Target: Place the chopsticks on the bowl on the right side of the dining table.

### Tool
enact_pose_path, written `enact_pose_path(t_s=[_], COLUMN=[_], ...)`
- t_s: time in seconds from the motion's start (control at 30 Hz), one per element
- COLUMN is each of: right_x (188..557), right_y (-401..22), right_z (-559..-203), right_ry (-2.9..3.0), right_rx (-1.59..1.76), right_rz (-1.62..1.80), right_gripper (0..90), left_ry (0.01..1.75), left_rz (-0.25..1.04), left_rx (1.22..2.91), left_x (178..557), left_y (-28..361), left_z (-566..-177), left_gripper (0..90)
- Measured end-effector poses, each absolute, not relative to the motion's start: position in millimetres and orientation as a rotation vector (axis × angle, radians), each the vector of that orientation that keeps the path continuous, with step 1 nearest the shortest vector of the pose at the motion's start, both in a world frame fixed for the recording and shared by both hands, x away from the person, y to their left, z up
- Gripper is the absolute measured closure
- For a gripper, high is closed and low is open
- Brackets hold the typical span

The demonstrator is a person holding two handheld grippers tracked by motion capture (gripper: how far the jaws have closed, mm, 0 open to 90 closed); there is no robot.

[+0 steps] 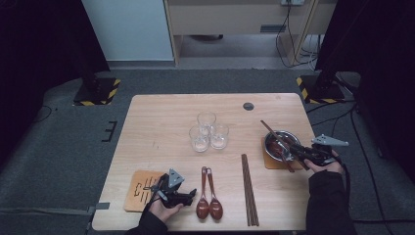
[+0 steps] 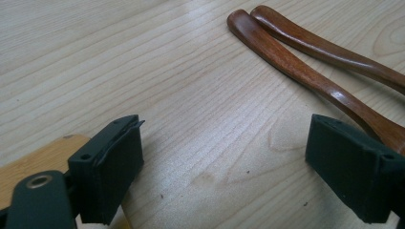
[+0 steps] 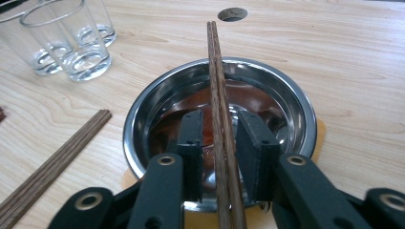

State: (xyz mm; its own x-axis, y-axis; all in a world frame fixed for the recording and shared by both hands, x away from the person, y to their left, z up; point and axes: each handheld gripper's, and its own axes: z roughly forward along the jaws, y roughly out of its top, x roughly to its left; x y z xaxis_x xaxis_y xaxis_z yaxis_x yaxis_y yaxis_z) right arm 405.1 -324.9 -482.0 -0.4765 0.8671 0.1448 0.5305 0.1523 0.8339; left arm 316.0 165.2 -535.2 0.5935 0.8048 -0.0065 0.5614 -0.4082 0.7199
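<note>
At the surface's seven o'clock, the left gripper rests with its fingers spread wide over bare wood, nothing between them, beside a wooden coaster. Two wooden spoons lie at its three o'clock, then a chopstick pair. At three o'clock, the right gripper has narrow fingers flanking, not squeezing, chopsticks laid across the steel bowl. Three glasses stand mid-surface.
</note>
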Motion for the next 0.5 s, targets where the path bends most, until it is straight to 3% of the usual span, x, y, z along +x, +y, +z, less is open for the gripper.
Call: enact_pose_path(t_s=[0.5], right_x=[374.7], right_y=[-331.9], right_z=[-481.4], right_ry=[2.046], right_rx=[1.387], right_rz=[1.28], right_gripper=[84.8], left_ry=[1.077], left_rz=[0.45], left_rx=[2.126], left_x=[316.0], left_y=[165.2], left_z=[-535.2], left_gripper=[11.6])
